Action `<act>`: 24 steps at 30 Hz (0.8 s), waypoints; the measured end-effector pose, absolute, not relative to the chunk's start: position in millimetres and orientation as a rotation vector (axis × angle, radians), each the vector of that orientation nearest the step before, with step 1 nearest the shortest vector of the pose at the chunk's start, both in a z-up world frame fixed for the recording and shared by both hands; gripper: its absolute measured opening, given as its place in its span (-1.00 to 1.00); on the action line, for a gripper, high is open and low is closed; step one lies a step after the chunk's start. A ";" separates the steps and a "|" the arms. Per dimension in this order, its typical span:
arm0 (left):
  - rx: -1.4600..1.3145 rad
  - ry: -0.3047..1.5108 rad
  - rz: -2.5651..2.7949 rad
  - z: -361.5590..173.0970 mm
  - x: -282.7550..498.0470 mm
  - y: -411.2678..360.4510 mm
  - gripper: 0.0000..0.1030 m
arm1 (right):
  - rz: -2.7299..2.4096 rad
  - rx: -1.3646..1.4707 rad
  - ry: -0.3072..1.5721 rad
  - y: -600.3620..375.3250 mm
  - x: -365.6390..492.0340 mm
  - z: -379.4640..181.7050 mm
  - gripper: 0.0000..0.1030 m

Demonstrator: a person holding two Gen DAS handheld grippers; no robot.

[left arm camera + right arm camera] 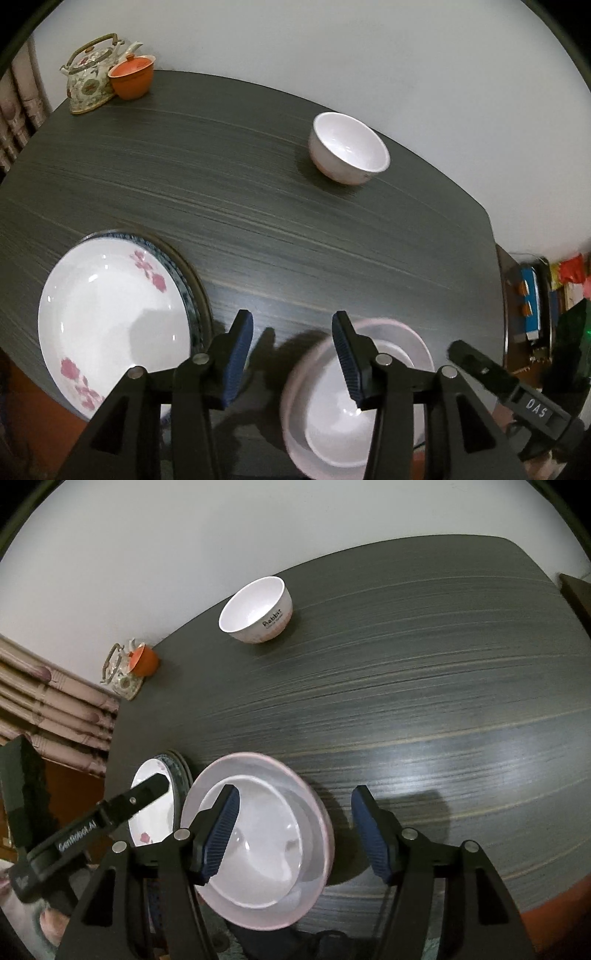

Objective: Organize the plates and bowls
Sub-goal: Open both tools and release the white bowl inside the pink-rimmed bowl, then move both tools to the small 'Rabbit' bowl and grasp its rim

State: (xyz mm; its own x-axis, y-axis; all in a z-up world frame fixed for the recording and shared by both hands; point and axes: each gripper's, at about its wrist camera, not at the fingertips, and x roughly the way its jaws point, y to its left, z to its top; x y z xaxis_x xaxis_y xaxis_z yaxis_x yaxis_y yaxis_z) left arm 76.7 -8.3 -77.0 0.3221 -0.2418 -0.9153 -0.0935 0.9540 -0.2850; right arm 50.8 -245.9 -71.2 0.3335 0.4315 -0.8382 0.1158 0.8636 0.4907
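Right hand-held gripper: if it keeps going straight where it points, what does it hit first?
Probably the pink-rimmed bowl stack: the right hand-held gripper straddles its right rim, open. Depth is unclear; bare table lies beyond.

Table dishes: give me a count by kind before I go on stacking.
Plates, stacked: at least 2
Bowls: 3, two nested, one apart
Teapot: 1
Orange lidded cup: 1
Total: at least 7

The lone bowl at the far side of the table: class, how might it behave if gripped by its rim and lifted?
The bowl looks glossy, so pads may slip on it. Its tall sides above a narrower foot suggest a sideways push could tip it. It probably chips if dropped on the table.
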 end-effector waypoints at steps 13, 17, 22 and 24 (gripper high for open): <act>-0.353 1.282 -0.050 -101.0 176.4 0.4 -0.11 | 0.189 0.462 1.256 -262.1 148.3 -81.5 0.18; -0.385 1.285 -0.051 -108.4 209.0 -1.3 -0.11 | 0.190 0.418 1.237 -256.3 189.0 -84.2 0.21; -0.438 1.274 -0.081 -115.8 242.4 -5.6 -0.11 | 0.208 0.409 1.214 -247.6 237.0 -92.2 0.22; -0.463 1.274 -0.090 -119.4 254.0 -6.7 -0.11 | 0.211 0.412 1.219 -243.0 254.0 -98.0 0.22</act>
State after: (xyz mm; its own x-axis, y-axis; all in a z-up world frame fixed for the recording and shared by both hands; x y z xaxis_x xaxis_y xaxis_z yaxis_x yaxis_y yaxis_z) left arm 254.0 -6.7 -119.4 0.3027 -0.3167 -0.8989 -0.1877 0.9049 -0.3820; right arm 254.0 -243.0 -98.0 0.3370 0.3734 -0.8643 0.0615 0.9073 0.4160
